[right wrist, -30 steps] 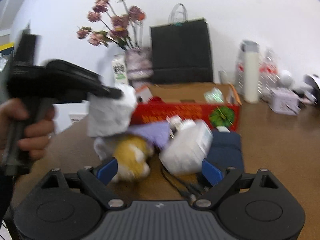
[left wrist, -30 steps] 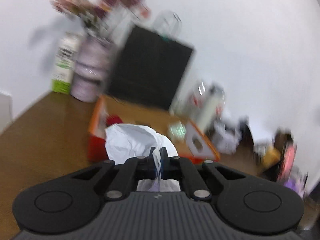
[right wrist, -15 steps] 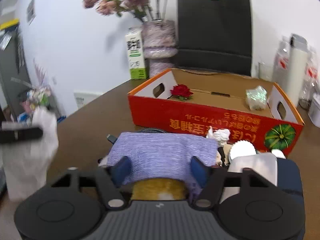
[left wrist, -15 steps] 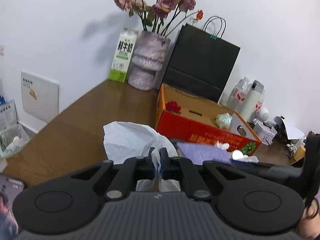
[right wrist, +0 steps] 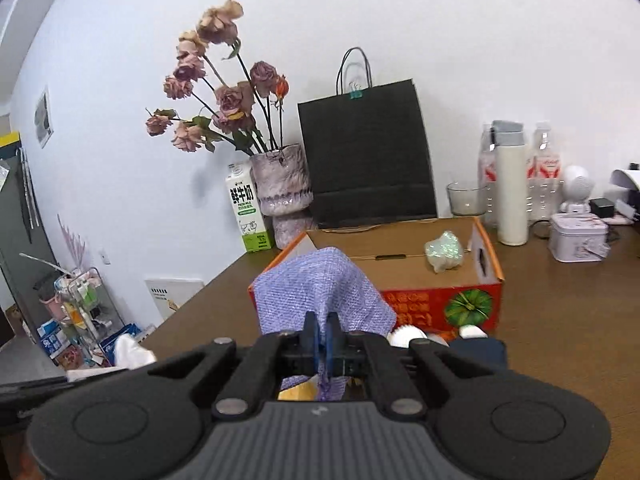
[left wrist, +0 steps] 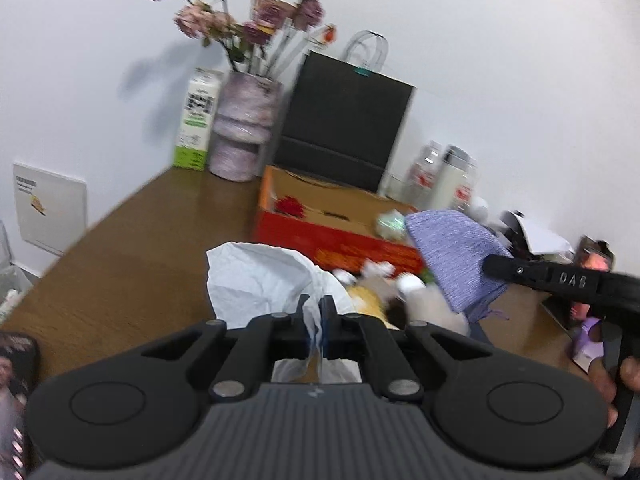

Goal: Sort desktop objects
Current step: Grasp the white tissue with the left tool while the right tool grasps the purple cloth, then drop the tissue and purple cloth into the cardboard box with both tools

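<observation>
Left wrist view: your left tool (left wrist: pixel 316 320) is clamped on a thin fold of the white tissue (left wrist: pixel 264 276), which hangs above the desk (left wrist: pixel 132 256) short of the box (left wrist: pixel 332 236). So little is pinched that a quick swing may tear it or let it slip. Your right tool (left wrist: pixel 560 280) crosses close by with the cloth (left wrist: pixel 456 256); the two loads may snag. Right wrist view: the right tool (right wrist: pixel 323 340) is closed on the cloth's (right wrist: pixel 320 292) lower edge, just before the box (right wrist: pixel 440 300). Its drape hides the near wall, so you may catch the rim or drop it short.
</observation>
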